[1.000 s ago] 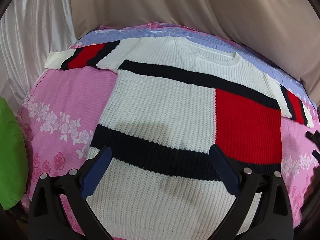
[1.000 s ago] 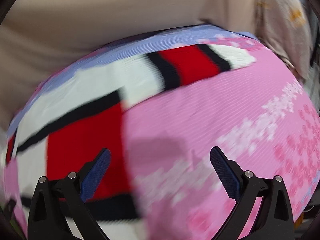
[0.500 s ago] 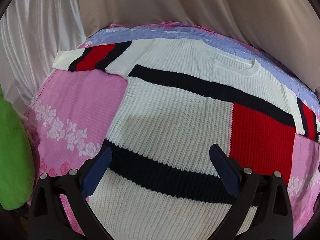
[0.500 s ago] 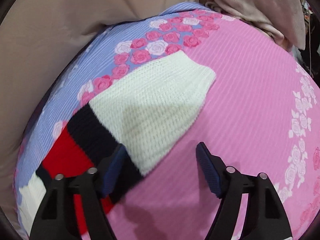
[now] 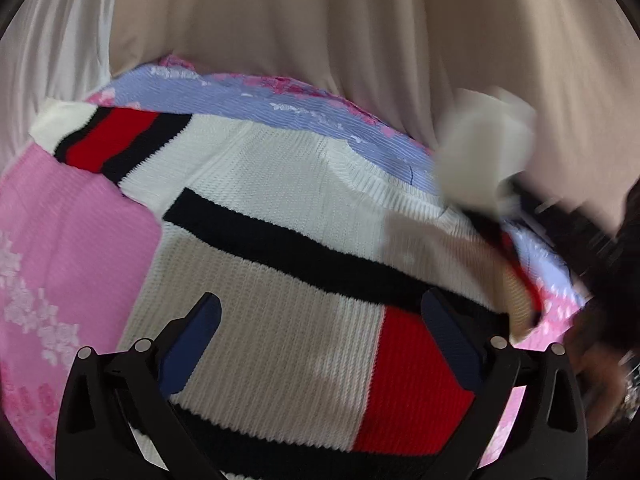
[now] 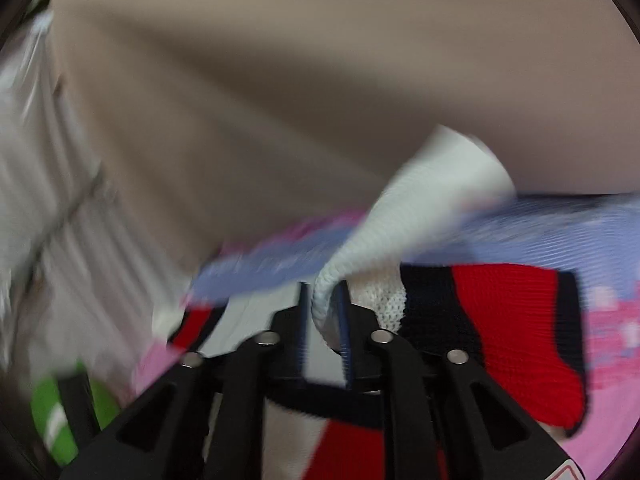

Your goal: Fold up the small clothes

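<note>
setting: home bedroom | evidence: bed [image 5: 72, 240] under pink rose-print sheet, lower left | beige curtain [image 5: 320, 32] across frame top

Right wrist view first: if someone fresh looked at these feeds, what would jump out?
The right gripper has its jaws shut on the sweater's white sleeve cuff, lifted off the pink and lavender bedspread. In the left wrist view, the sweater, white with black stripes and a red block, lies spread flat, with the left gripper open above its middle. Its other sleeve lies stretched out at the far left.
</note>
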Tool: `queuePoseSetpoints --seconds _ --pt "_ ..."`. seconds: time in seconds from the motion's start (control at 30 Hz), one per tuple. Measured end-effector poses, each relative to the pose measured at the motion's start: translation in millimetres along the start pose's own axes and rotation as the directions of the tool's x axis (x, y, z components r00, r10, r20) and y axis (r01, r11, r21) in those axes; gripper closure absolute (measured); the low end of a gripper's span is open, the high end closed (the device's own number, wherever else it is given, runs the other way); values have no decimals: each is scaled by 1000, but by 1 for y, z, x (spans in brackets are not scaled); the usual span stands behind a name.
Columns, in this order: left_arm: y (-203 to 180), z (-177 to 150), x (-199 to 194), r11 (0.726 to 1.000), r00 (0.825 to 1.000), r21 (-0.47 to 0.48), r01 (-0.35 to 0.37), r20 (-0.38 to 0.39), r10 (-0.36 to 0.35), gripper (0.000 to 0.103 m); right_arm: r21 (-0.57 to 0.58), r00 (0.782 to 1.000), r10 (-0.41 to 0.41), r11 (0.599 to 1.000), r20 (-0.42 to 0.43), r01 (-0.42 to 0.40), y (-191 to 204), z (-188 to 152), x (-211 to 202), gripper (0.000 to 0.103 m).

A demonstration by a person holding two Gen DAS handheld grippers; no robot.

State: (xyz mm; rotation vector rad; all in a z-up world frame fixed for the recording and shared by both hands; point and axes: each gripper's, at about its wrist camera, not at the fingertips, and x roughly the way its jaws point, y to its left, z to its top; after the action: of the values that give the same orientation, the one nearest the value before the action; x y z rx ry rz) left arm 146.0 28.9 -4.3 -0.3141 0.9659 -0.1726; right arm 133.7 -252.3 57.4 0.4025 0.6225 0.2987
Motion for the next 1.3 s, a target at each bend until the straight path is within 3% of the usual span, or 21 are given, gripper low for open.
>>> queuePoseSetpoints --seconds 0.07,0.13,0.17,0.23,0.37,0.47,0.5,0.53,0.63,0.67,0.77,0.8,0.83,0.9,1.0,1.07,1.1,1.13,1.23,1.3 --pt "12 10 15 999 999 -39 20 -36 -22 5 -89 992 -77 994 -97 68 27 -21 43 72" --pt "27 18 28 996 998 -84 29 -59 -34 5 -69 982 -119 992 -147 110 30 -40 54 71" --pt "35 22 36 993 997 -117 28 -72 -36 5 -39 982 -115 993 -148 111 27 -46 47 68" --pt "47 28 53 984 994 -173 32 -94 -49 5 2 971 -190 981 -148 193 11 -64 23 50" --pt "54 52 92 958 990 -282 51 -115 -86 5 86 897 -397 904 -196 419 -47 -91 -22 47" --pt "48 78 126 950 985 -306 70 -130 -114 5 187 862 -441 851 -251 490 -89 -106 -43 46" --pt "44 84 134 951 984 -302 64 -142 -111 6 245 863 -431 836 -264 492 -101 -111 -48 46" --pt "39 91 145 954 982 -293 66 -151 -114 13 298 870 -415 823 -265 483 -111 -114 -53 46" --pt "30 99 165 964 976 -259 63 -188 -114 85 377 879 -407 796 -247 474 -126 -115 -55 41" --pt "29 100 165 959 972 -269 91 -185 -144 93 386 883 -401 795 -244 467 -130 -113 -52 40" --pt "33 103 142 950 980 -276 147 -90 -178 94 399 893 -375 801 -247 447 -135 -105 -36 40" --pt "37 104 131 945 980 -279 168 -60 -192 95 403 899 -359 806 -249 433 -139 -104 -29 46" --pt "44 103 117 940 980 -288 180 -26 -196 95 405 909 -335 817 -247 411 -141 -102 -25 78" --pt "58 102 101 938 983 -300 175 4 -182 95 408 925 -311 832 -219 376 -138 -94 -28 99" --pt "78 82 107 947 990 -304 107 -50 -128 95 388 936 -319 852 -148 352 -131 -86 -43 99" --pt "83 61 126 949 988 -311 46 -128 -90 95 336 906 -347 846 -243 414 -140 -96 -26 99" --pt "84 56 126 946 989 -318 61 -107 -100 95 323 892 -355 840 -281 436 -147 -104 -17 100" --pt "83 55 122 952 991 -302 56 -95 -89 94 341 897 -353 836 -266 429 -147 -103 -18 100" --pt "78 57 122 957 992 -288 43 -100 -75 94 331 884 -425 820 -193 467 -123 -81 -39 99" --pt "78 58 123 957 992 -288 42 -101 -74 94 296 895 -428 845 -122 445 -102 -64 -46 99"
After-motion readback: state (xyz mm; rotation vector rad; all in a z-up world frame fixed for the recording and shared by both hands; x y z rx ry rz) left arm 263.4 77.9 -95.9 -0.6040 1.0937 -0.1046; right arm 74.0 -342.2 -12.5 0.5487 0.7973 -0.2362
